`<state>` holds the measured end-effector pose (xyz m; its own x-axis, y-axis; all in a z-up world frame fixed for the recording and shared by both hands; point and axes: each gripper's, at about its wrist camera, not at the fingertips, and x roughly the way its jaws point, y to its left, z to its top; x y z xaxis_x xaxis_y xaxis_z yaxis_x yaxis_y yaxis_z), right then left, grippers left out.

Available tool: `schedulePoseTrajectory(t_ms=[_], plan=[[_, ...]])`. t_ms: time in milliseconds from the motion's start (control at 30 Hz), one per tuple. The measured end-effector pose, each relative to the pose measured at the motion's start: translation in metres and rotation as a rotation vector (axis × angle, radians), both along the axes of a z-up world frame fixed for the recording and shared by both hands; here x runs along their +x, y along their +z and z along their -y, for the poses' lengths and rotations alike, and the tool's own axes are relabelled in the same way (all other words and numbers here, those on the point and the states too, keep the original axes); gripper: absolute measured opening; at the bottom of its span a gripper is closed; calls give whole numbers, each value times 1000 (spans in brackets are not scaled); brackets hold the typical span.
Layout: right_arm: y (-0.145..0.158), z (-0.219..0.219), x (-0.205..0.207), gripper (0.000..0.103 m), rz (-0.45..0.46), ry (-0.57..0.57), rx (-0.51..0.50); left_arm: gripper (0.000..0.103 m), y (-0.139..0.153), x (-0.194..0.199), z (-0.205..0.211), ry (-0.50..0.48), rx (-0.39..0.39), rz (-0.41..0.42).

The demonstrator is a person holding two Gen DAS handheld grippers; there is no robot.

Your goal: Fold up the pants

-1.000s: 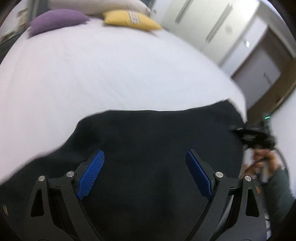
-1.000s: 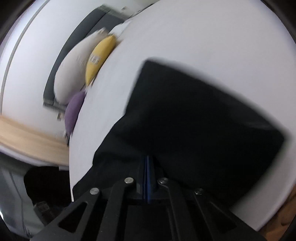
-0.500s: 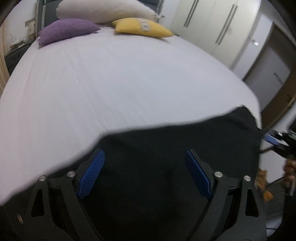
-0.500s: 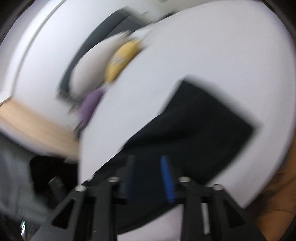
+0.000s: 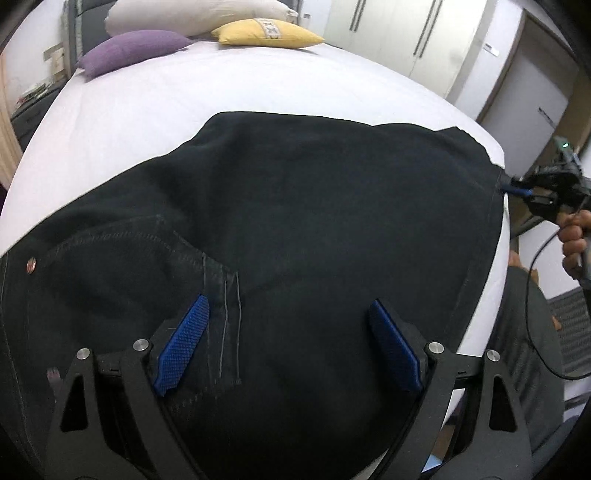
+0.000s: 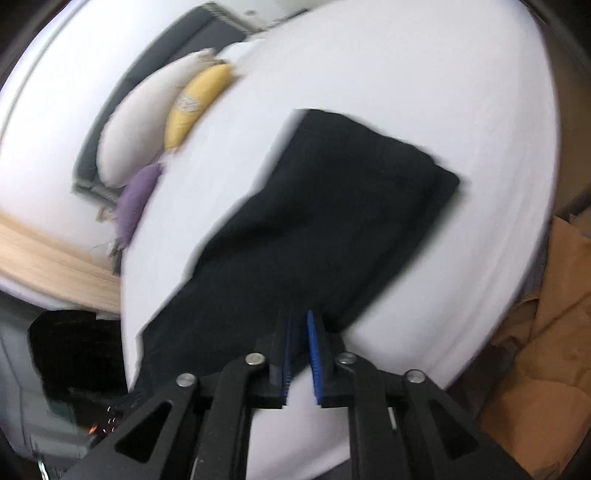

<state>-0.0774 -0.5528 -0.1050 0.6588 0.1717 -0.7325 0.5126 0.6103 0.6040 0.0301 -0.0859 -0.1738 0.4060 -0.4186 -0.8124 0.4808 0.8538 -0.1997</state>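
Lying spread across the near part of the white-sheeted bed (image 5: 258,85): black denim pants (image 5: 314,206), already doubled over, pocket stitching and a copper rivet (image 5: 32,263) showing at the left end. Hovering right over the dark cloth, the left gripper (image 5: 288,339), blue ribbed pads (image 5: 183,341) spread wide, nothing between them. Over at the right edge of the bed, seen from the left wrist view, sitting right at the hem of the pants: the right gripper (image 5: 517,190), a hand (image 5: 574,236) wrapped round its handle, cable dangling below. From its own blurry camera, the right gripper (image 6: 300,354) showing pads standing narrow with a small gap, tips right at the pants edge (image 6: 332,206); can't tell if any cloth is actually pinched. Up at the head of the bed, resting together: a long cream bolster pillow (image 5: 195,14), a purple cushion (image 5: 129,50), and a yellow cushion with a patterned band (image 5: 266,33). Standing behind them, white wardrobe doors (image 5: 399,29).
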Motion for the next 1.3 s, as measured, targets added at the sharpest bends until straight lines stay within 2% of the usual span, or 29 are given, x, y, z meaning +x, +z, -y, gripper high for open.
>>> schedulePoseTrajectory(t_ms=[33, 100, 167, 233, 267, 300, 367, 567, 633, 667, 733, 800, 833, 900, 967, 1033, 1100, 1133, 1200, 1233, 1267, 1300], plan=[[6, -18, 8, 17, 35, 50, 19, 88, -1, -1, -1, 6, 0, -1], [8, -58, 30, 37, 46, 170, 38, 88, -2, -7, -3, 2, 10, 3], [-2, -96, 55, 38, 20, 274, 56, 88, -2, -6, 2, 5, 10, -8], [-25, -114, 69, 38, -95, 290, 57, 88, -2, -6, 5, 3, 6, -17], [-41, -113, 69, 23, -164, 275, 64, 88, 12, -12, 1, 2, 4, -19], [-48, -107, 64, 0, -200, 251, 44, 88, 12, -13, -1, 1, 0, -19], [-49, -100, 49, 0, -205, 249, 68, 88, 15, -17, -5, 2, -9, -16], [-33, -96, 19, 0, -257, 237, 17, 88, 34, -35, -6, 12, -13, -9], [-30, -96, 16, 0, -275, 217, -3, 88, 49, -34, -5, 14, -57, 0], [-29, -101, 21, 2, -272, 211, -11, 88, 56, -32, -10, 18, -70, 14], [-13, -106, 21, 13, -219, 217, -20, 88, 68, -24, -11, 29, -86, 40], [2, -111, 27, 33, -132, 244, -16, 88, 70, -8, -8, 45, -90, 41], [6, -117, 35, 38, -87, 272, -5, 88, 68, -2, -6, 54, -88, 38], [5, -128, 49, 51, -47, 322, 7, 88, 58, 14, -12, 84, -83, -2], [-11, -131, 61, 52, -58, 338, 30, 88, 38, 21, -18, 110, -86, -79], [-34, -123, 63, 45, -112, 296, 68, 88, 29, 14, -21, 97, -81, -65], [-42, -108, 47, 17, -74, 259, 113, 88, 27, 0, -20, 74, -40, -43], [-44, -100, 38, 13, -67, 244, 124, 88, 27, -6, -22, 73, -35, -38], [-39, -77, 11, 12, -15, 192, 127, 88, 25, -16, -23, 66, -20, -33], [-31, -62, -6, 15, 17, 152, 108, 88, 25, -20, -22, 62, -6, -26], [-25, -47, -20, 32, 33, 105, 82, 88, 28, -24, -21, 63, 3, -25], [-19, -29, -35, 55, 45, 30, 58, 88, 32, -26, -22, 66, -9, -33]])
